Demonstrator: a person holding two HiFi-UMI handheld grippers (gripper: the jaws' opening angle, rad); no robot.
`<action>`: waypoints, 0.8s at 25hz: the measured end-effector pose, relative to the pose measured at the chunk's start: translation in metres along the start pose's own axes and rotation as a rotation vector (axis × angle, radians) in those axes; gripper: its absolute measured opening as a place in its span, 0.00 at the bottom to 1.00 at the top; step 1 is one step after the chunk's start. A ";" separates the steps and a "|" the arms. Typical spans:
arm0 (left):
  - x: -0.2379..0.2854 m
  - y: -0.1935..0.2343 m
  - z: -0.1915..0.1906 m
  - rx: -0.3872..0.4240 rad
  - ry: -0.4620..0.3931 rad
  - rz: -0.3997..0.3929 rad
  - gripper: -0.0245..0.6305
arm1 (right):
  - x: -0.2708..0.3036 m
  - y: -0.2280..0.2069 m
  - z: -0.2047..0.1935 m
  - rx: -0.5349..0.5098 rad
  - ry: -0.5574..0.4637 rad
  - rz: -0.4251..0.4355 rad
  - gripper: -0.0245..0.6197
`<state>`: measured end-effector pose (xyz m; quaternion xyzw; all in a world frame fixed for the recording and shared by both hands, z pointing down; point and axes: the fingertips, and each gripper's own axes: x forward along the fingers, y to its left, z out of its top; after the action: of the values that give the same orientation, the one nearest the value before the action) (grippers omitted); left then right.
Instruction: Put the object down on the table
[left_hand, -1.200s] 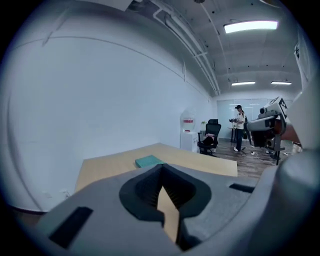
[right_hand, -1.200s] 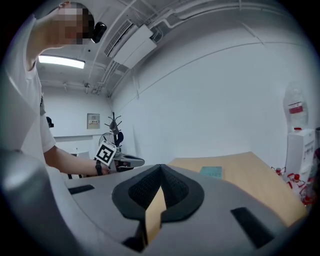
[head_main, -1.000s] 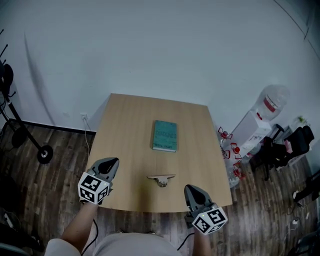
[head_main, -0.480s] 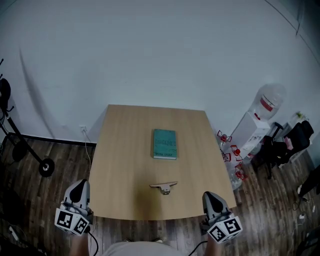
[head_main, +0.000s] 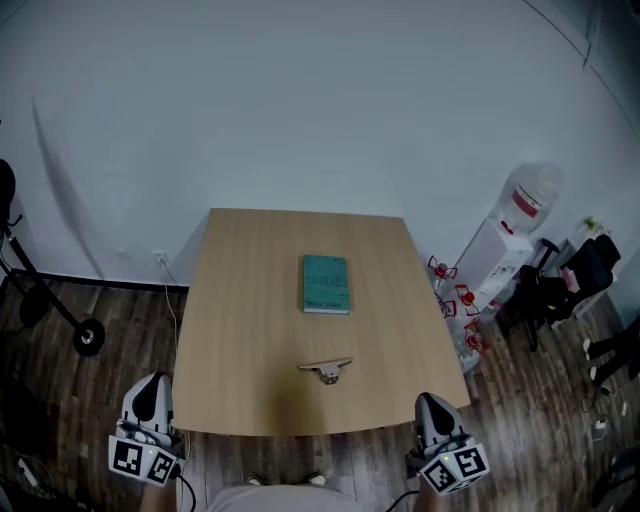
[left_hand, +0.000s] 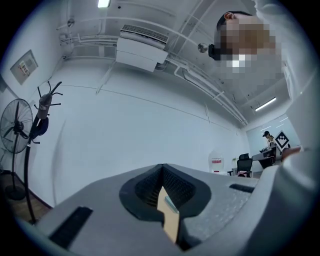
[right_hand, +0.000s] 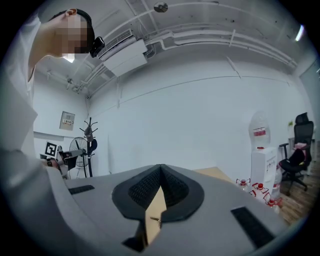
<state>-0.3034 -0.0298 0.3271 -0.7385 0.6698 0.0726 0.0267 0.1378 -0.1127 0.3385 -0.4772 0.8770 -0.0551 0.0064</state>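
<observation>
A small tan and metal object (head_main: 326, 368) lies on the wooden table (head_main: 240, 330), near its front edge. A green book (head_main: 326, 284) lies flat in the middle of the table. My left gripper (head_main: 148, 398) hangs off the table's front left corner, over the floor. Off the front right corner is my right gripper (head_main: 432, 410). Both are apart from the object. In the left gripper view the left gripper (left_hand: 161, 167) has its jaws together with nothing held. The right gripper (right_hand: 160, 167) looks the same in its own view. Only a thin strip of table shows between each pair.
A water dispenser (head_main: 520, 225) stands right of the table, with red-topped bottles (head_main: 458, 300) on the floor beside it and a black office chair (head_main: 585, 275) further right. A fan stand's base (head_main: 70, 325) is at the left. The floor is dark wood.
Both grippers have drawn back from over the table's front part to beyond its near edge. The small object and the book have stayed where they lay.
</observation>
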 end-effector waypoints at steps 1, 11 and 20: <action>0.003 -0.002 0.001 -0.003 -0.005 -0.009 0.05 | 0.000 0.003 -0.001 0.003 0.003 0.005 0.03; -0.017 -0.012 -0.002 -0.050 0.008 -0.057 0.05 | -0.003 0.042 -0.001 -0.019 0.015 0.037 0.03; -0.042 -0.002 -0.011 -0.038 0.036 -0.070 0.05 | -0.021 0.068 -0.011 0.004 0.027 0.021 0.03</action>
<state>-0.3047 0.0099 0.3441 -0.7631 0.6424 0.0711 0.0029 0.0916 -0.0577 0.3413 -0.4673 0.8819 -0.0632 -0.0037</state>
